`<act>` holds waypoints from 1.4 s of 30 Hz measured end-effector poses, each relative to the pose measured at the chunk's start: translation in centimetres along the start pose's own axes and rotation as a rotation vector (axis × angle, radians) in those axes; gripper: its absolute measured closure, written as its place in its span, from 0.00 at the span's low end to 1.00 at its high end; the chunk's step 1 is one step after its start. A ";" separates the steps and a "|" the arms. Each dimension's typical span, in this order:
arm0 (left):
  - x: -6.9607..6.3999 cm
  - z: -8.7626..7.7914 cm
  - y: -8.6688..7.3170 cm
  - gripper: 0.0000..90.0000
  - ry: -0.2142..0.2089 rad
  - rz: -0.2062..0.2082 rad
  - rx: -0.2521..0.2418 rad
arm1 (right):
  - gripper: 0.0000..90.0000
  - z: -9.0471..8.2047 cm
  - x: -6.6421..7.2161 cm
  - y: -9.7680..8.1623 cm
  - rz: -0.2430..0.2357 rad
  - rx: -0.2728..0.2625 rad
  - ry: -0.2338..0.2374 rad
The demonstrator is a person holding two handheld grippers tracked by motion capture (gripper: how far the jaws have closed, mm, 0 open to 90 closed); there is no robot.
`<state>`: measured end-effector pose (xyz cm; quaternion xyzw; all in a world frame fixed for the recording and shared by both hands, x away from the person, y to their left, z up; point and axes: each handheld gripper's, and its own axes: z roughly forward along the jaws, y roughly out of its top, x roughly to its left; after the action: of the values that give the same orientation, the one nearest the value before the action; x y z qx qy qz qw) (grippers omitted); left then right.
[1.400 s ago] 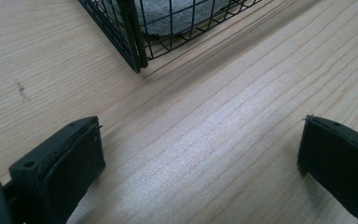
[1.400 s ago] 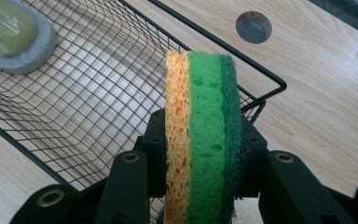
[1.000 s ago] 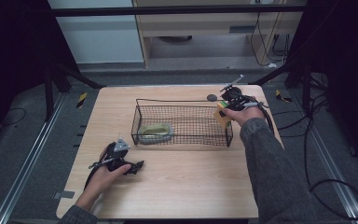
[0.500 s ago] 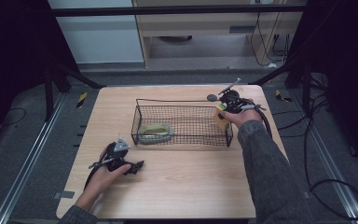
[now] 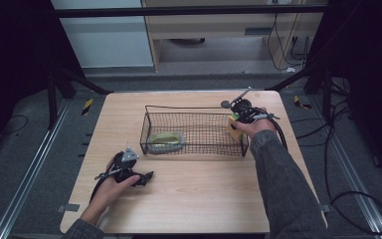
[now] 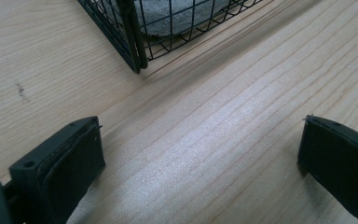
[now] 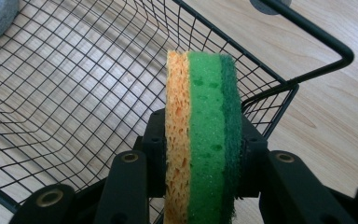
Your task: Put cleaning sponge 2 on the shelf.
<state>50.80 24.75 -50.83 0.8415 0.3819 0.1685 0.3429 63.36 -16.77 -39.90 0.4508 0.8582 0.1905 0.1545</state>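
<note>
My right gripper (image 7: 200, 154) is clamped on two sponges (image 7: 200, 130) stacked edge-up: one orange, one green with a dark scouring face. They hang over the wire basket's (image 5: 194, 133) right end. My left gripper (image 6: 200, 158) rests wide open, empty, on the table (image 5: 204, 199).

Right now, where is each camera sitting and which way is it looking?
High view: above the person's side, looking forward and down at the table; both forearms, left gripper and right gripper show.
Left gripper view: on the left gripper, looking along its open jaws at the wood and a basket corner.
Right gripper view: on the right gripper, jaws shut on the sponge, over the basket.
All three share the basket.
</note>
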 end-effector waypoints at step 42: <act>0.0 0.0 0.0 0.00 0.000 -0.004 -0.001 | 0.78 -2.8 0.8 -0.4 -0.018 -0.027 0.010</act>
<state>50.82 24.70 -50.84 0.8406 0.3833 0.1682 0.3436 61.38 -16.88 -37.68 0.4402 0.8603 0.2029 0.1579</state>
